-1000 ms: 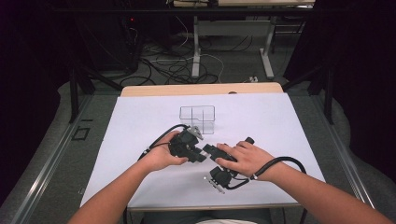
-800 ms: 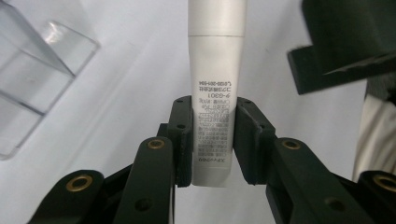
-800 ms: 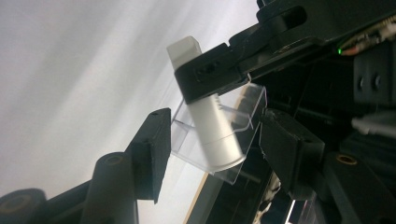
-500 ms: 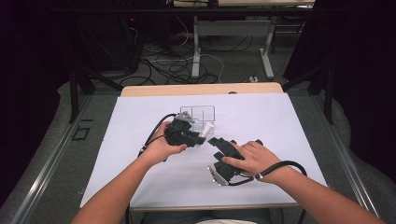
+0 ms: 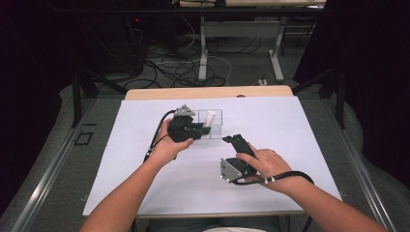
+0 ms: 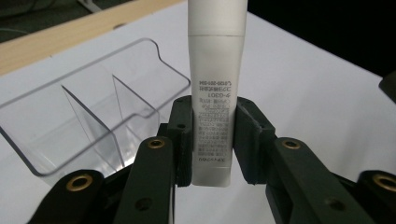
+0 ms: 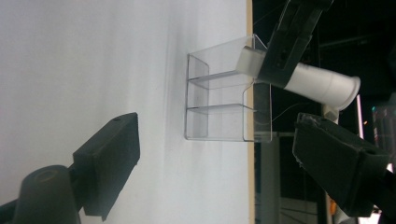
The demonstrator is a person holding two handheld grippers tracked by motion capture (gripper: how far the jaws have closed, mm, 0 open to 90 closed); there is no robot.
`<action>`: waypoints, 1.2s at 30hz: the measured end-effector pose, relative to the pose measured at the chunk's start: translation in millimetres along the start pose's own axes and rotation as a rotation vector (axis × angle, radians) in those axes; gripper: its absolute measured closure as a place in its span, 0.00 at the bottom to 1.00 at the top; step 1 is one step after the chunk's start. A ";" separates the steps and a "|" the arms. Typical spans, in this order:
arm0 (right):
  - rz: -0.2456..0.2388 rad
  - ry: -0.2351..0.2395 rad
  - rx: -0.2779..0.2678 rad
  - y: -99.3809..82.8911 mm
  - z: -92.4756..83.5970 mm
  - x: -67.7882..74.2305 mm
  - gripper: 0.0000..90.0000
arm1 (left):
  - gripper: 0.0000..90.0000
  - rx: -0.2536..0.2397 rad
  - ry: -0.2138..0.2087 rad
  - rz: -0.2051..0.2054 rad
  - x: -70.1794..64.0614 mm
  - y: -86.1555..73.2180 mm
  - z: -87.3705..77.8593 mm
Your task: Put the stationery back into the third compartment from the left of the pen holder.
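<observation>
Left gripper [image 6: 212, 140] clamps the white tube [image 6: 215, 93] upright (beside the clear organizer [image 6: 93, 116]).

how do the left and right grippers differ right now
The left gripper is shut on the white tube, while the right gripper has nothing between its jaws, which have just been opening. The left gripper is held up beside the clear organizer; the right gripper sits nearer the person, low over the white table cover. Both have black jaws and trail a cable.
</observation>
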State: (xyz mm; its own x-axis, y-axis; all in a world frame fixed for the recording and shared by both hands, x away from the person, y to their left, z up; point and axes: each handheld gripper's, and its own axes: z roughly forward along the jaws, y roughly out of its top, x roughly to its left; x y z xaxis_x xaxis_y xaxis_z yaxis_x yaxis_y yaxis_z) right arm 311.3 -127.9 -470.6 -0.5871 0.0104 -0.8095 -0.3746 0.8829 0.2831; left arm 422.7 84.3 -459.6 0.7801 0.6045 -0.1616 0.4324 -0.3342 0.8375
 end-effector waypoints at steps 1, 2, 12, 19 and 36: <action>0.017 -0.001 -0.001 -1.5 0.2 -0.8 0.14 | 0.79 -0.009 0.001 -0.008 0.6 0.9 0.1; 0.041 0.001 -0.002 -2.6 0.6 -1.7 0.13 | 0.79 -0.028 0.008 -0.012 1.1 1.7 0.9; 0.357 0.022 0.013 -24.0 4.2 -8.0 0.00 | 0.79 -0.113 0.058 -0.044 5.8 7.4 11.5; 0.603 0.017 0.028 -44.9 4.7 -11.6 0.00 | 0.79 -0.167 0.095 -0.086 8.0 10.4 20.5; 0.996 -0.033 -0.013 -90.7 13.9 -1.1 0.00 | 0.79 -0.230 0.175 -0.117 7.1 9.3 44.6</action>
State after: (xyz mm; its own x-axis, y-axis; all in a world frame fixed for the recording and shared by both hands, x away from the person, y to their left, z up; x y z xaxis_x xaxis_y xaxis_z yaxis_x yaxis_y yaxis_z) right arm 355.9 -201.4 -502.5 -0.6176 0.7568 -0.2138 0.2700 0.4594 0.8462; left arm 452.4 53.2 -476.2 0.6323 0.7514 -0.1886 0.3857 -0.0943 0.9178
